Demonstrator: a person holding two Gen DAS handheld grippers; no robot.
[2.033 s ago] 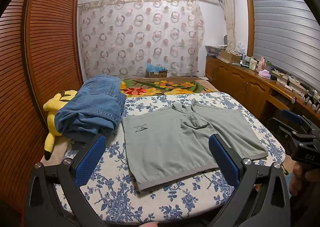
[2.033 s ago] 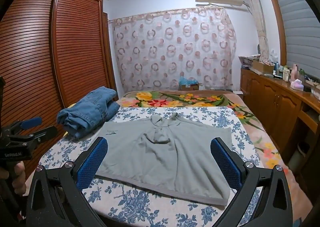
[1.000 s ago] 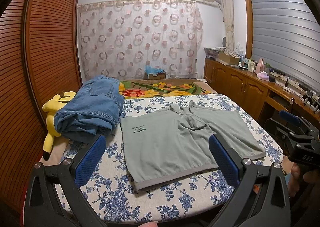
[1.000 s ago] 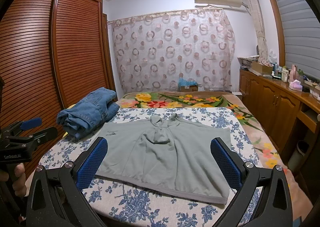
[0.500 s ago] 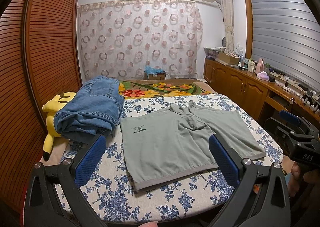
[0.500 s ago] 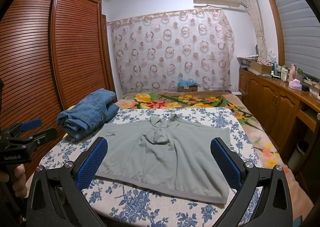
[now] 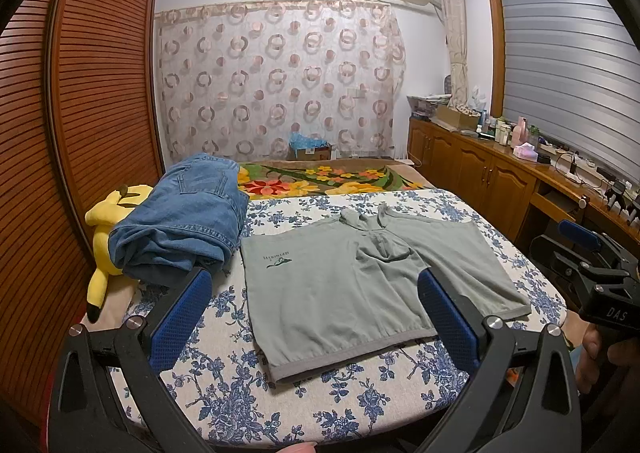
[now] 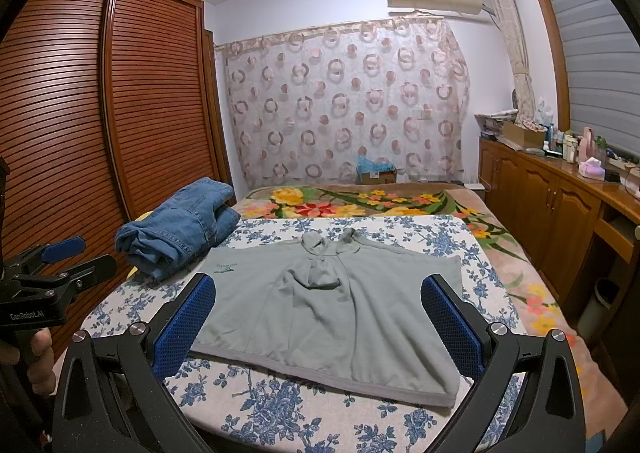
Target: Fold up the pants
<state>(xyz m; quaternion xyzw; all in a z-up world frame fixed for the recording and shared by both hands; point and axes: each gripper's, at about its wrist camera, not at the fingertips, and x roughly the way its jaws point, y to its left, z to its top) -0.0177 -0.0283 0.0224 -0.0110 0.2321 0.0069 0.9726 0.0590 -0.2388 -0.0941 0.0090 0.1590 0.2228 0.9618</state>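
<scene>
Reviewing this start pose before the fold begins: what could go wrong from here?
1. The grey shorts lie close to the blue jeans pile; a grab at that side's edge could snag denim.
2. The crotch fabric is bunched; folding over it may lock in a lump.
3. The hem nearest the cameras sits close to the bed edge, so a pull could slide the shorts off.
Both the left tool and right tool are open and hold nothing.

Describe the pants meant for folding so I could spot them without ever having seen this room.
Start at the bed with the blue-flowered sheet. On its middle lie the grey-green shorts, spread flat, waistband toward the cameras. Unlike the bundled blue jeans and yellow plush toy to their left, they are pale, unfolded and carry a small dark logo.
</scene>
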